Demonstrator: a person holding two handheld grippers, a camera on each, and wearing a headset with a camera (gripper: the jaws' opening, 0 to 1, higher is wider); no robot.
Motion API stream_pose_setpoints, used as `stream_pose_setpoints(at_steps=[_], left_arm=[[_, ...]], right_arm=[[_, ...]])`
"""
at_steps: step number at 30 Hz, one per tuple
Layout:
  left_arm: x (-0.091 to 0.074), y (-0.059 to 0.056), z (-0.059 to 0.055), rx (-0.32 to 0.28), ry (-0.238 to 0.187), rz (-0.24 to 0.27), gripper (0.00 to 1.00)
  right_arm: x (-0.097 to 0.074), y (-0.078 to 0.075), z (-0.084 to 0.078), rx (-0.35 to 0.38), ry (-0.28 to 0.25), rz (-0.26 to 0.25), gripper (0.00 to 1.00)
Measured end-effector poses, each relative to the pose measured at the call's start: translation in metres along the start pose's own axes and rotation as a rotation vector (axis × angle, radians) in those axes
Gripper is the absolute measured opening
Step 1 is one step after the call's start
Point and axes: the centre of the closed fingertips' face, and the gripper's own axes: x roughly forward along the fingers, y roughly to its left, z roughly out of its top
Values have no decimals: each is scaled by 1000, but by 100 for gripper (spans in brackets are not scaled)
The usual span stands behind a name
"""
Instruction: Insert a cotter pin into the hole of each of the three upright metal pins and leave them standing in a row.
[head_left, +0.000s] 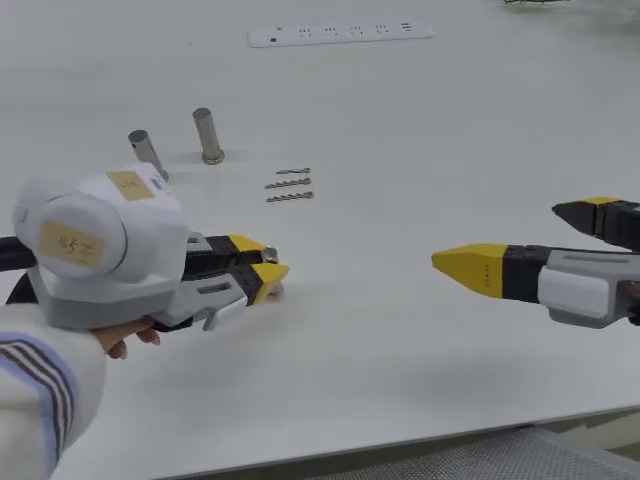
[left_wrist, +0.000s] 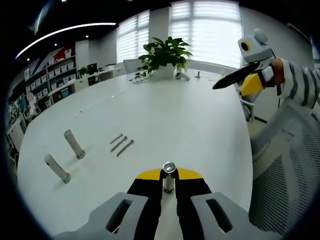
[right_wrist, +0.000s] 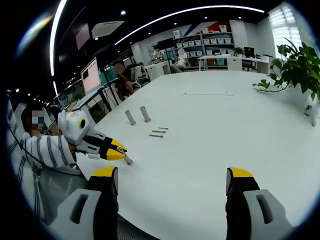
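Left hand-held gripper (left_wrist: 169, 176): jaws pinched on one metal pin (left_wrist: 168, 181), gripped between the yellow tips, low over the counter (head_left: 400, 330). Just ahead and left of those tips: three cotter pins (head_left: 290, 185) lying side by side, loose. Past them, further left: two other metal pins (head_left: 208, 135) standing on the counter, apart from each other. Right hand-held gripper (right_wrist: 172, 175): well off to the side, jaws spread wide, nothing between. Far edge: power strip (head_left: 340, 34).

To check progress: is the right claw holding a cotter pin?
No, the right claw is open and empty; the three cotter pins lie on the table.
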Motion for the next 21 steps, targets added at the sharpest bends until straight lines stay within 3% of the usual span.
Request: stream_pose_setpoints(at_steps=[21], left_arm=[[2, -2, 2, -45, -20, -3, 6]], right_arm=[[0, 2, 0, -5, -1, 0, 87]])
